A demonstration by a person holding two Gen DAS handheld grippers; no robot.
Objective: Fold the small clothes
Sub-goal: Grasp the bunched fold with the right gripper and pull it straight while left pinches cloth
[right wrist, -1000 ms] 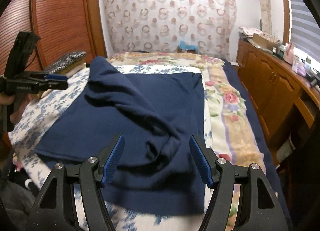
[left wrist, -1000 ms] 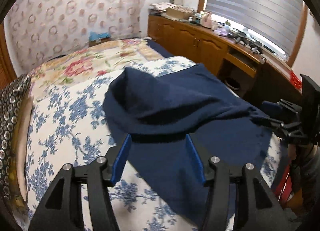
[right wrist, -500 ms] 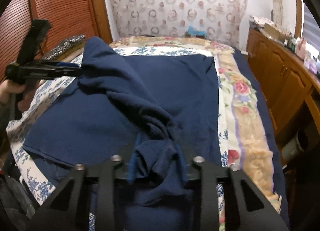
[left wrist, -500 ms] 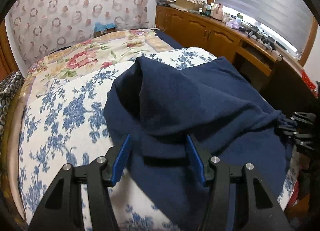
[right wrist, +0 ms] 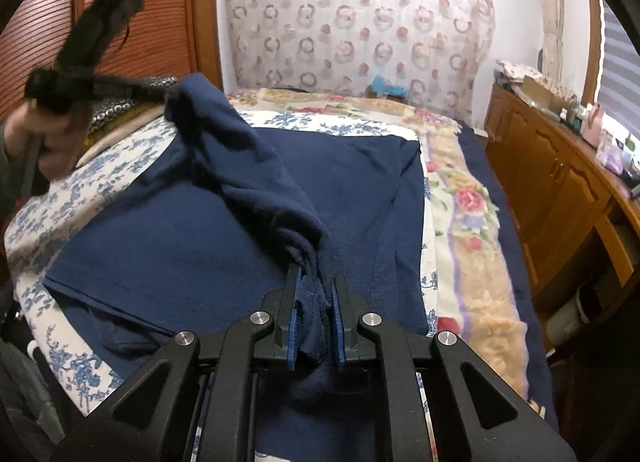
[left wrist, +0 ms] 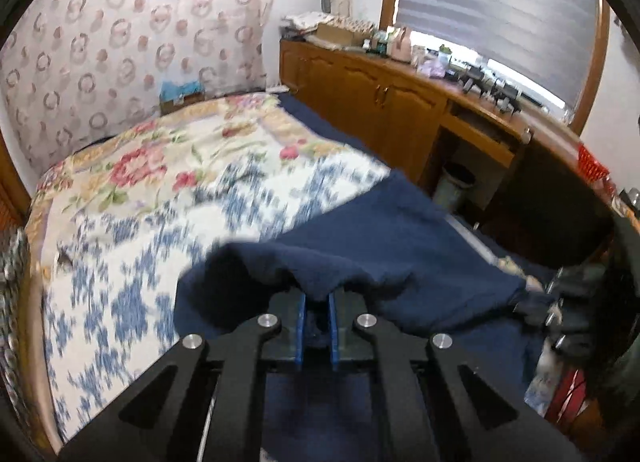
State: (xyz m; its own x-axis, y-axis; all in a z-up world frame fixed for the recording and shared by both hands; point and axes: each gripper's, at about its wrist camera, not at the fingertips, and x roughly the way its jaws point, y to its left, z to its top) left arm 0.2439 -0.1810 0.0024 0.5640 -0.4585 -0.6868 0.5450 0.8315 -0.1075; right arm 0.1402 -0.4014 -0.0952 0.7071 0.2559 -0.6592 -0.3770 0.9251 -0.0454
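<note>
While both grippers [left wrist: 317, 312] [right wrist: 316, 294] pinch the navy garment [right wrist: 224, 238], it drapes over the seemingly quilted floral bed [left wrist: 168, 182] beside wooden cabinets [right wrist: 560, 182].

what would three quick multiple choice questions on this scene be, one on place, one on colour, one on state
1. Where does the garment lie?
A. on a bed
B. on a desk
C. on the floor

2. What colour is the garment?
A. red
B. navy blue
C. white

3. How are the left gripper and right gripper set?
A. both open
B. one open, one shut
C. both shut on cloth

Answers: 1 A, it spreads over the floral bedspread. 2 B, the fabric is dark blue throughout. 3 C, each wrist view shows blue pads pinching a bunch of the fabric.
</note>
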